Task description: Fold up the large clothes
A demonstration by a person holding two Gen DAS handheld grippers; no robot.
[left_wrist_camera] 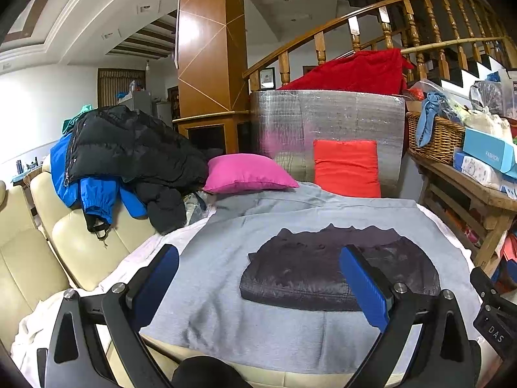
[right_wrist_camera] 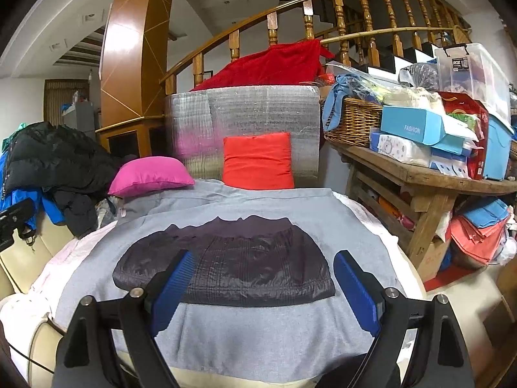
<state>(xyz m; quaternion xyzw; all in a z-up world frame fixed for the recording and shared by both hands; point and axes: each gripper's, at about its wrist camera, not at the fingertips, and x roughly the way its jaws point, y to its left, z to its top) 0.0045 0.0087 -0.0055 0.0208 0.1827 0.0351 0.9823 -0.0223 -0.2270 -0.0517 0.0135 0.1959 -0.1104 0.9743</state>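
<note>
Grey cloth (left_wrist_camera: 226, 291) covers the sofa seat that serves as the work surface, with a magenta pillow (left_wrist_camera: 248, 173) and a red-orange cushion (left_wrist_camera: 347, 168) at its far edge toward twelve o'clock. On the cloth lies the dark quilted jacket (right_wrist_camera: 226, 265), already a compact, flattened rectangle, its long axis running nine to three across both views. From the left gripper (left_wrist_camera: 258, 287) it sits ahead at about one o'clock, the right-hand pad overlapping its near edge in the picture; from the right gripper (right_wrist_camera: 263, 287) it lies dead ahead at twelve, between the spread fingers. Both claws are wide and empty. The right one looks better centred for the next grasp.
</note>
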